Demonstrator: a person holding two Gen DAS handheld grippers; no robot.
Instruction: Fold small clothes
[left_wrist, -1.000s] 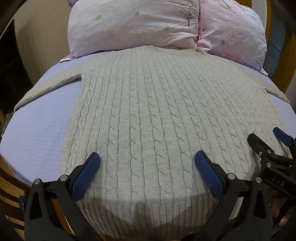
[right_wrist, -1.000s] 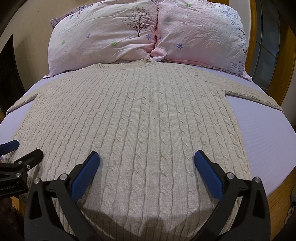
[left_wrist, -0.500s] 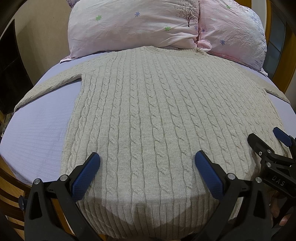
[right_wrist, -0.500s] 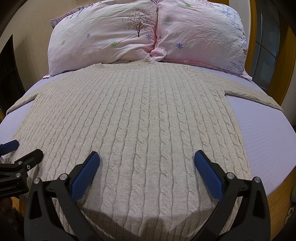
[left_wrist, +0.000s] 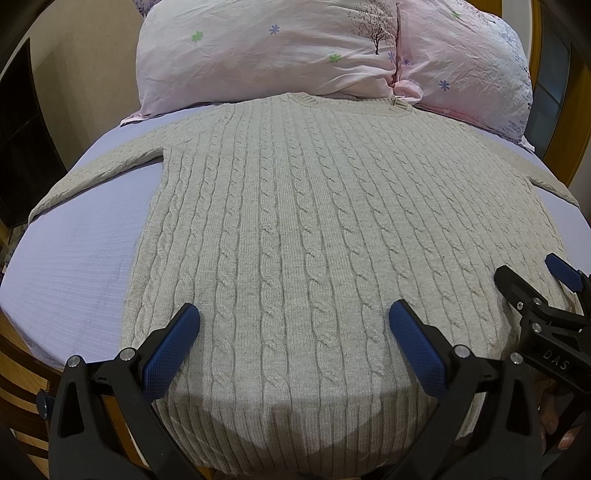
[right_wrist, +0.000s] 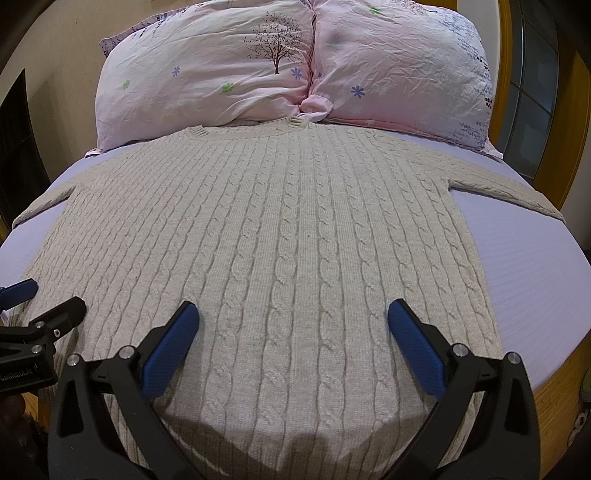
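The bed (left_wrist: 66, 266) has bare purple sheet out to the left of the left tongs (left_wrist: 293, 334) and more bare sheet out to the right of the right tongs (right_wrist: 291, 332). Two pink pillows (right_wrist: 207, 77) sit far ahead of both tongs, at the top of the bed. The beige sweater (left_wrist: 332, 221) lies flat and spread out right in front of both tongs, its neck touching the pillows and its sleeves reaching out to each side. Its bottom edge hangs near the tongs, just under them. Both tongs are spread wide, pinching nothing, with the sweater's lower part showing between their blue fingers (right_wrist: 173, 347).
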